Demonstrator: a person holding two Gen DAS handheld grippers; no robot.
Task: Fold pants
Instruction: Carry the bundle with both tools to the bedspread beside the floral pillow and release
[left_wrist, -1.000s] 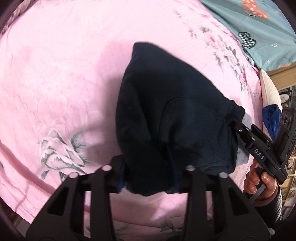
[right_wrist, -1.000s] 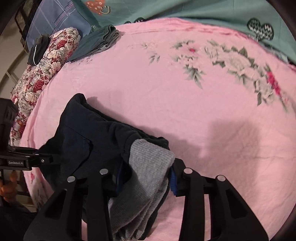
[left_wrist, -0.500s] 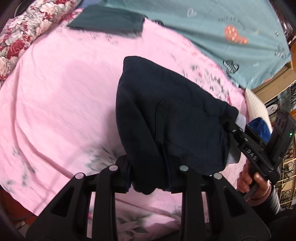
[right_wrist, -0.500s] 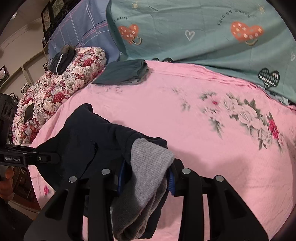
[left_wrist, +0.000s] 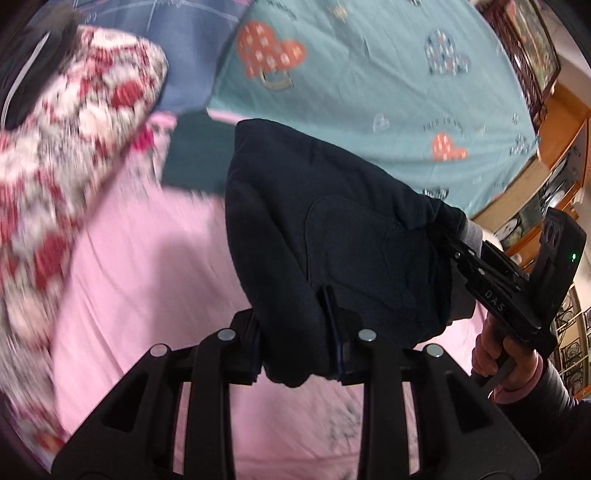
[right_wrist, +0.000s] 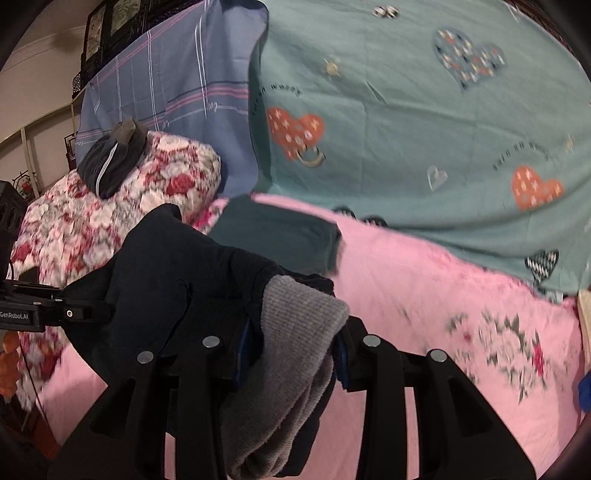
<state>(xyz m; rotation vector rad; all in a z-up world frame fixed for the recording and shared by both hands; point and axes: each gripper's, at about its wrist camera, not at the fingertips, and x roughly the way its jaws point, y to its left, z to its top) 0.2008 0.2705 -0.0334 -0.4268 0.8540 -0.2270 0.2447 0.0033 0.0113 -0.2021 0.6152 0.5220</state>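
Note:
The folded dark navy pants (left_wrist: 332, 236) hang in the air between both grippers, above the pink floral bedspread (left_wrist: 147, 266). My left gripper (left_wrist: 297, 354) is shut on one end of the bundle. My right gripper (right_wrist: 291, 354) is shut on the other end, where the grey ribbed waistband (right_wrist: 295, 332) bulges between its fingers. The right gripper also shows at the right of the left wrist view (left_wrist: 495, 288). The left gripper shows at the left edge of the right wrist view (right_wrist: 44, 314). The pants (right_wrist: 173, 273) are lifted clear of the bed.
A folded dark green garment (right_wrist: 277, 232) lies at the far side of the bed. A red-and-white floral pillow (right_wrist: 122, 214) with a dark item (right_wrist: 110, 158) on it sits at far left. A teal heart-print sheet (right_wrist: 424, 129) hangs behind. Wooden furniture (left_wrist: 554, 155) stands at right.
Both grippers have lifted the pants off the bed and tilted upward and forward toward the far side; the pillow, green garment and teal sheet have come into view.

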